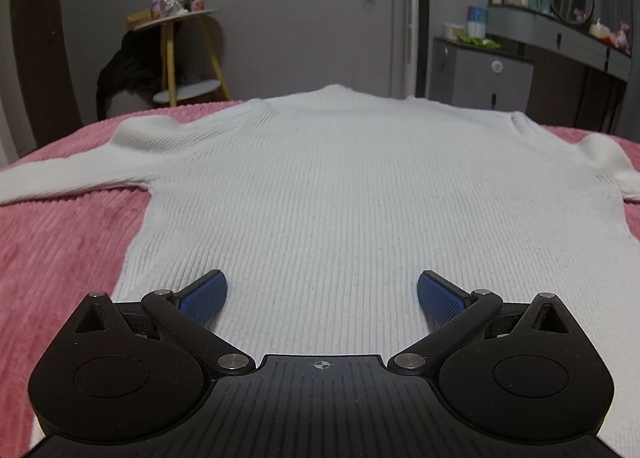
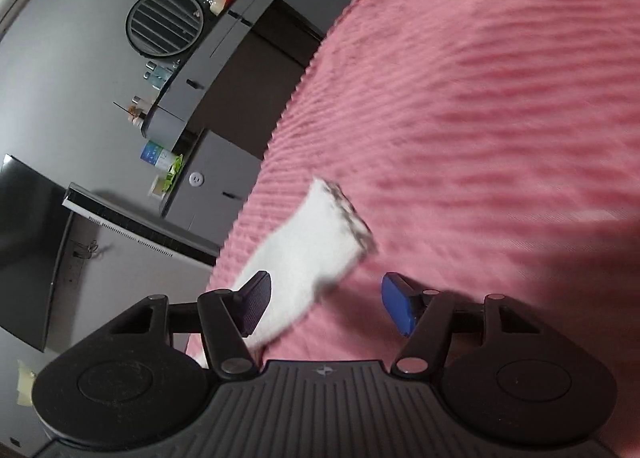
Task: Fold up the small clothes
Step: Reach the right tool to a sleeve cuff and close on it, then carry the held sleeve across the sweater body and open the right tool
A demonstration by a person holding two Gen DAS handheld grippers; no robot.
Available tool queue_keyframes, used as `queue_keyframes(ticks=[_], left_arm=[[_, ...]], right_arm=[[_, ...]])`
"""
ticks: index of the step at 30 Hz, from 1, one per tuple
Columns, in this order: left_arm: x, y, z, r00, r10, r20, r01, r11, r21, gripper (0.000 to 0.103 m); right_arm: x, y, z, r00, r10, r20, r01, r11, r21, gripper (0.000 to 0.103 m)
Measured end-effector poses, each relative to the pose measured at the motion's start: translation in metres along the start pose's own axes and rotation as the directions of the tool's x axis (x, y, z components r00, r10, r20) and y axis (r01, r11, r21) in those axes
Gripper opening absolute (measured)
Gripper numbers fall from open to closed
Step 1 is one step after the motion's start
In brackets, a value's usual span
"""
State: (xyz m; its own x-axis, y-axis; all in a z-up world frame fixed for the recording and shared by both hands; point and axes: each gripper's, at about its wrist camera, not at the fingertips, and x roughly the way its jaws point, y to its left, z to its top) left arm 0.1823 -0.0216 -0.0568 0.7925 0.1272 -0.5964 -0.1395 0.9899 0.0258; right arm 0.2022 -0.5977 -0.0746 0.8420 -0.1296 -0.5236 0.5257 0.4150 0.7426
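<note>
A white ribbed sweater [image 1: 340, 185] lies flat on the pink bedspread [image 1: 60, 250], collar far from me, sleeves spread to both sides. My left gripper [image 1: 322, 290] is open and empty, low over the sweater's bottom hem, blue pads [image 1: 204, 294] wide apart. In the right wrist view, tilted and blurred, my right gripper [image 2: 326, 298] is open over the bedspread [image 2: 480, 117]. The end of a white sleeve [image 2: 316, 246] with its cuff lies between the fingers, close to the left pad [image 2: 256, 304]; neither pad grips it.
Beyond the bed's far edge stand a yellow-legged side table [image 1: 176, 29] with a bouquet, dark clothes piled by it, a grey dresser [image 1: 560, 41] with a round mirror, and a tall white unit [image 1: 408, 25]. The dresser [image 2: 208, 69] shows in the right view too.
</note>
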Motion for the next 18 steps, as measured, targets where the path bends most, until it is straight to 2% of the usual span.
queue_keyframes(ticks=[2, 4, 6, 7, 9, 12, 15, 18], left_arm=[[0.0, 0.001, -0.001, 1.0, -0.008, 0.001, 0.008, 1.0, -0.01, 0.103], [0.001, 0.001, -0.001, 1.0, -0.01, 0.002, 0.01, 1.0, -0.012, 0.103], [0.0, 0.001, -0.001, 1.0, -0.011, 0.001, 0.011, 1.0, -0.011, 0.103], [0.0, 0.001, -0.002, 1.0, -0.012, 0.0, 0.012, 1.0, -0.011, 0.103], [0.0, 0.002, -0.001, 1.0, -0.015, -0.003, 0.015, 1.0, -0.012, 0.103], [-0.001, 0.004, 0.001, 1.0, -0.023, -0.014, 0.023, 1.0, -0.014, 0.103], [-0.004, 0.007, 0.004, 0.999, -0.032, -0.018, 0.031, 0.999, -0.022, 0.103], [-0.011, 0.01, 0.01, 0.999, -0.034, -0.006, 0.034, 0.999, -0.028, 0.103]], right_arm=[[0.013, 0.004, 0.007, 1.0, -0.021, 0.02, 0.021, 1.0, 0.016, 0.061], [0.023, 0.006, 0.011, 0.999, -0.027, 0.033, 0.026, 0.999, 0.036, 0.048], [0.035, 0.009, 0.017, 0.999, -0.038, -0.002, 0.038, 0.999, 0.037, 0.012], [0.038, 0.01, 0.019, 0.999, -0.048, -0.019, 0.048, 0.998, 0.033, 0.005], [0.031, 0.022, 0.021, 0.996, -0.087, -0.004, 0.087, 0.996, -0.036, 0.006], [0.011, 0.052, 0.018, 0.99, -0.114, 0.089, 0.13, 0.969, -0.211, 0.006], [-0.012, 0.092, 0.007, 0.99, -0.053, 0.13, 0.097, 0.926, -0.364, 0.006], [-0.039, 0.145, -0.019, 0.991, 0.056, 0.123, 0.02, 0.842, -0.54, 0.006]])
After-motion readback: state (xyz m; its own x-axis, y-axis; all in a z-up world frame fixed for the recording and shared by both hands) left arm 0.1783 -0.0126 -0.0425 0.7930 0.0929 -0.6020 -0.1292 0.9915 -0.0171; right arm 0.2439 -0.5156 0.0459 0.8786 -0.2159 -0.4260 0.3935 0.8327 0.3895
